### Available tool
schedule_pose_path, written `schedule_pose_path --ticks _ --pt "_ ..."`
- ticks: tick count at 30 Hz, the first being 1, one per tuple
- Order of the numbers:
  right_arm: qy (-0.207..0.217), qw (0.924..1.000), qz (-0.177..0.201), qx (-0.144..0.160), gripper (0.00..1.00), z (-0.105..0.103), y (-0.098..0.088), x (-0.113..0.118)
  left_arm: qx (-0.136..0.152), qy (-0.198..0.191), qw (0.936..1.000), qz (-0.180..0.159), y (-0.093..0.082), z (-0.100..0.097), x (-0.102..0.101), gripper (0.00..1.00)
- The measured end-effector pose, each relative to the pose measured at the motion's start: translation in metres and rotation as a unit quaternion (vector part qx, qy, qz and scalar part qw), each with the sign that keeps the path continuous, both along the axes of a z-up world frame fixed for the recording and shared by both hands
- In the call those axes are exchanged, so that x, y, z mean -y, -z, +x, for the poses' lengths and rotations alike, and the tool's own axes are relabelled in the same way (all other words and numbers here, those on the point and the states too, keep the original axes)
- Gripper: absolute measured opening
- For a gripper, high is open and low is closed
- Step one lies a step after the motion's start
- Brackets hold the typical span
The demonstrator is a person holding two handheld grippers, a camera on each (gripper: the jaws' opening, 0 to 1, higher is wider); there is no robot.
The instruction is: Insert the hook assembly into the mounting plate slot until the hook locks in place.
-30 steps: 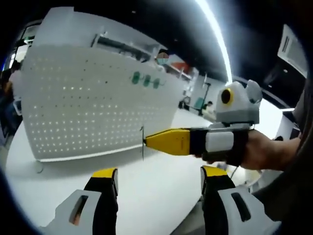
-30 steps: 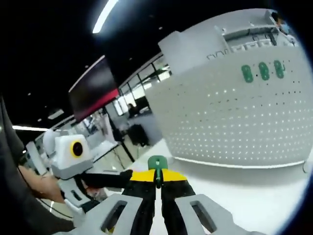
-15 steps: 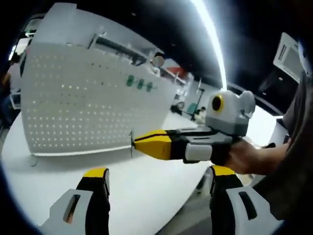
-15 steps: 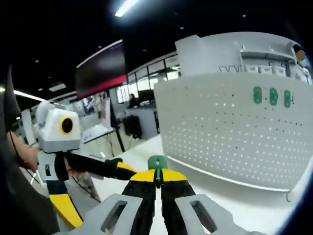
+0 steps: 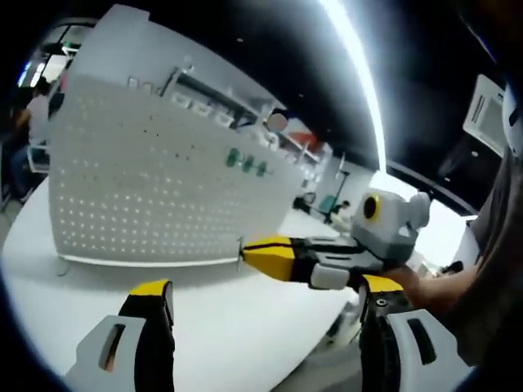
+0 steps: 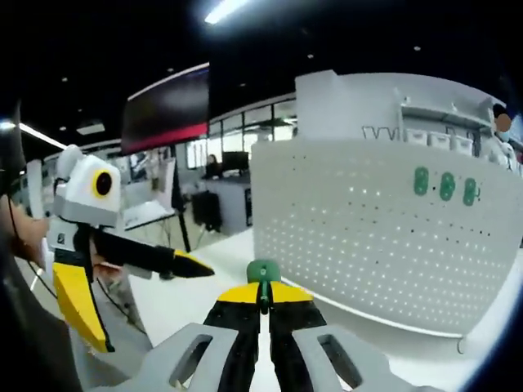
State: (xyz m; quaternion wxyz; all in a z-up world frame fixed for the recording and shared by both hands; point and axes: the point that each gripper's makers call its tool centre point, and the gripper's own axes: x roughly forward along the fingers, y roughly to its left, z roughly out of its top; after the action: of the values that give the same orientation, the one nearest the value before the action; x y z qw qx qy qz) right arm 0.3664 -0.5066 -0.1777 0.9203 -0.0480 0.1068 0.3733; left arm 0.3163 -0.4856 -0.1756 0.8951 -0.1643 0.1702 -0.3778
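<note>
The right claw [image 6: 263, 304] is clamped on a green hook [image 6: 263, 273] near the pegboard [image 6: 368, 220] standing on the white desk [image 5: 245, 327]. The left claw [image 5: 261, 298] is spread wide, holding nothing.

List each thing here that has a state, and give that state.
right gripper: shut on the green hook.
left gripper: open, holding nothing.
white pegboard: upright on the table.
three green hooks: already mounted in a row on the pegboard.
</note>
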Motion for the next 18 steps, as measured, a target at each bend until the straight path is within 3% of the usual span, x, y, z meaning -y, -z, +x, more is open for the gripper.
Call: schedule_pose_path --ticks 4,7,18 --pt "0.031 0.9994 0.005 0.015 0.0 0.013 -0.007 0.013 0.007 -0.009 0.9999 0.009 -0.001 0.003 -0.004 0.96" --pt "0.048 0.9986 0.006 0.023 0.0 0.022 -0.009 0.022 0.045 -0.004 0.9969 0.065 0.0 0.005 -0.005 0.97" --pt "0.106 0.993 0.003 0.054 0.0 0.062 -0.018 0.059 0.045 -0.013 0.9975 0.053 -0.003 0.007 -0.01 0.97"
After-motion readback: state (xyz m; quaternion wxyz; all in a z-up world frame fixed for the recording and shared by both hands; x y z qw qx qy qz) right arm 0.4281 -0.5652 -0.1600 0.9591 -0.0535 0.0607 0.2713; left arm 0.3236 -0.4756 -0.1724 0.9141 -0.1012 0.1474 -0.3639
